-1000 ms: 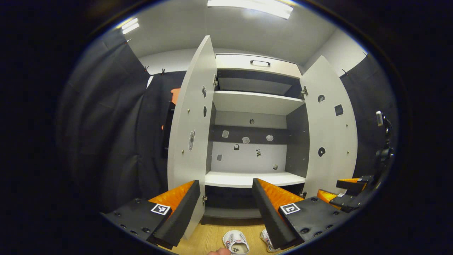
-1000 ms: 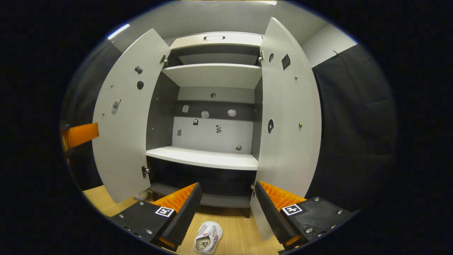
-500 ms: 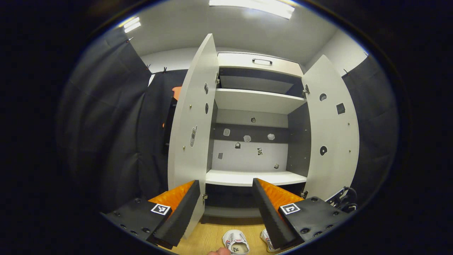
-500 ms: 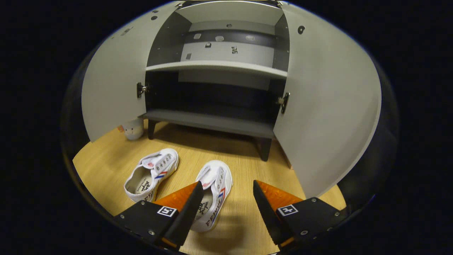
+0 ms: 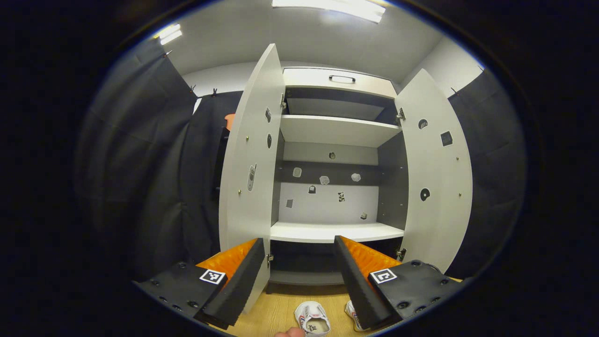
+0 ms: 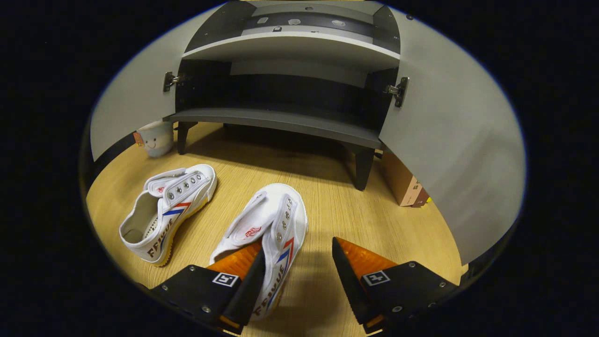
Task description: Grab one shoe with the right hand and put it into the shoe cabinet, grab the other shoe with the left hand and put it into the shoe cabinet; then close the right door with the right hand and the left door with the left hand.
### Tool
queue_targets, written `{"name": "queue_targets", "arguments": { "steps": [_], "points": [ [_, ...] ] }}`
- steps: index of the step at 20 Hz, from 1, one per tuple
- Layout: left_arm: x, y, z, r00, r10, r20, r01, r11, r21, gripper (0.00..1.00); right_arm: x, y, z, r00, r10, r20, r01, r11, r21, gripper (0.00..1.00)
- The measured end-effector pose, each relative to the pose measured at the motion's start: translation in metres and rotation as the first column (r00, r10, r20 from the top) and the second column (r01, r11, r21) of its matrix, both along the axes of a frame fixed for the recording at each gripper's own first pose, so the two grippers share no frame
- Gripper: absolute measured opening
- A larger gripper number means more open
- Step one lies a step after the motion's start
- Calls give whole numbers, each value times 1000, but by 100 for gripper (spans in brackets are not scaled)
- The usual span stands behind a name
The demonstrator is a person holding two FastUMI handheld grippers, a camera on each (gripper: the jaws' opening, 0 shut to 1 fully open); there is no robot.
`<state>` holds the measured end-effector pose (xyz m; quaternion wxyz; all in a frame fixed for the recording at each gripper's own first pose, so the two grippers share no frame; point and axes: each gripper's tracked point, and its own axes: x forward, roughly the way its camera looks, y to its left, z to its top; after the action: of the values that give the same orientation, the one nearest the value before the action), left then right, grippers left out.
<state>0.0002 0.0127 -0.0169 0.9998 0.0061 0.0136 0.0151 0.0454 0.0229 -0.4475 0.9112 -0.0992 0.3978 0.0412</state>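
Right hand-held gripper [image 6: 297, 271]: I'm holding it open over the shoe [image 6: 266, 238], at 6 o'clock.
Left hand-held gripper [image 5: 299, 271]: I'm keeping it open, facing the cabinet [image 5: 327, 131].

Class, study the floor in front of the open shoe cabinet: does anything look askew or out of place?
Yes. The two white shoes are splayed: the left shoe angles away from the right shoe. A small smiling plush sits by the cabinet leg.

Light wood floor [image 6: 337, 206] runs under everything, with black cloth [image 5: 140, 178] hung along the booth's sides and a white wall [image 5: 220, 82] above it. Bright strip lights [image 5: 330, 5] sit in the grey ceiling [image 5: 299, 37].
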Motion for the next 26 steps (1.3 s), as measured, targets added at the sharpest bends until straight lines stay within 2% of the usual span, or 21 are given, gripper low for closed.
{"name": "queue_targets", "arguments": {
  "steps": [3, 5, 6, 7, 8, 9, 10, 11, 12, 15, 17, 22, 26],
  "points": [
    [-1, 0, -1, 1000, 7, -3, -7, 1000, 8, 96, 13, 7, -3, 1000, 8, 26, -9, 999, 39, 72],
    [-1, 0, -4, 1000, 10, -11, -9, 1000, 14, 96, 15, 11, -5, 998, 41, 48, -43, 998, 36, 62],
    [-1, -1, -4, 1000, 9, -13, -9, 1000, 15, 96, 15, 13, -9, 997, 57, 46, -59, 998, 33, 52],
    [-2, 0, -4, 1000, 12, -12, -12, 1000, 15, 96, 13, 16, -16, 998, 63, 25, -64, 997, 43, 53],
    [-3, 0, -2, 1000, 16, -7, -16, 1000, 15, 96, 16, 12, -17, 998, 46, 38, -47, 999, 23, 46],
    [-3, 0, -3, 1000, 19, -6, -19, 1000, 16, 96, 18, 9, -17, 999, 26, 45, -27, 999, 23, 43],
    [-4, 1, -2, 1000, 22, -4, -22, 1000, 17, 96, 21, 3, -15, 998, 0, 56, -1, 1000, 16, 30],
    [-3, 0, -1, 1000, 23, -2, -23, 1000, 17, 99, 21, -3, -14, 998, -17, 54, 16, 1000, 17, 22],
    [-3, 1, 0, 1000, 23, 0, -23, 1000, 17, 96, 21, -2, -12, 998, -20, 59, 18, 999, 34, 3],
    [-2, 1, -1, 1000, 27, -3, -27, 1000, 16, 96, 22, 1, -5, 997, -22, 69, 19, 998, 52, 0],
    [-1, 0, -1, 1000, 24, -2, -24, 1000, 12, 96, 25, 3, 18, 993, -20, 121, 12, 998, 64, 0],
    [2, -8, -1, 1000, 2, 7, -2, 1000, 3, 96, 30, 15, 110, 962, -35, 270, 3, 993, 121, 0],
    [5, -11, -1, 1000, -17, 11, 17, 1000, -4, 96, 40, 33, 201, 923, -59, 380, -25, 977, 211, 0]
  ]
}}
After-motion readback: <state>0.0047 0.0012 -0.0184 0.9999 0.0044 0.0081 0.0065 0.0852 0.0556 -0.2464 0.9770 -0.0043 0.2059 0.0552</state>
